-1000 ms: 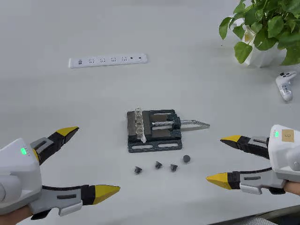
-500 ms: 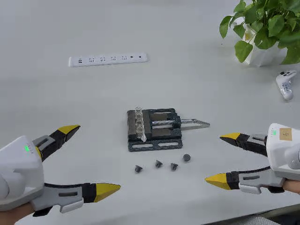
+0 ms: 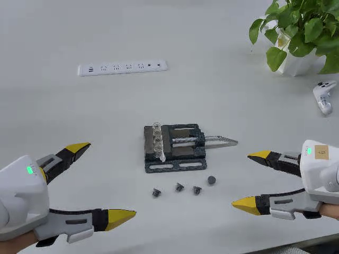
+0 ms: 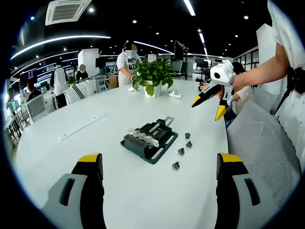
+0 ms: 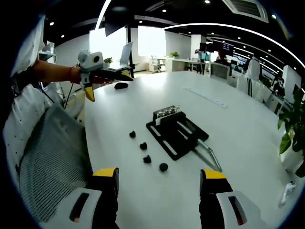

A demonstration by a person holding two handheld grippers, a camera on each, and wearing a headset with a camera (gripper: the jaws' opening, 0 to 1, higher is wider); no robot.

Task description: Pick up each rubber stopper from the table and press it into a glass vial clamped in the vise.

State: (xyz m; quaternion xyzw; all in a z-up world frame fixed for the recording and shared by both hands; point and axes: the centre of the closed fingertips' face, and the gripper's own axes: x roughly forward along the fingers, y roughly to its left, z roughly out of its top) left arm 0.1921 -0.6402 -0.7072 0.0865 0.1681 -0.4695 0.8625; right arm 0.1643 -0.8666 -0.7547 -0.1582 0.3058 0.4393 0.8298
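head view: up high, looks down on the vise [image 3: 174, 148] | gripper views: low, facing in from each side | all share the vise

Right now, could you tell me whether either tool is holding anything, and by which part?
Nothing is held: the left tool and right tool are both open and empty; the four stoppers lie on the table.

Four stoppers [image 3: 179, 187], one vise [image 3: 185, 152], one plant [image 3: 302, 26]

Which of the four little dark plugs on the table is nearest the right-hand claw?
The rightmost small dark rubber stopper, the one sitting slightly closer to the black metal vise than the other three, which form a row to its left.
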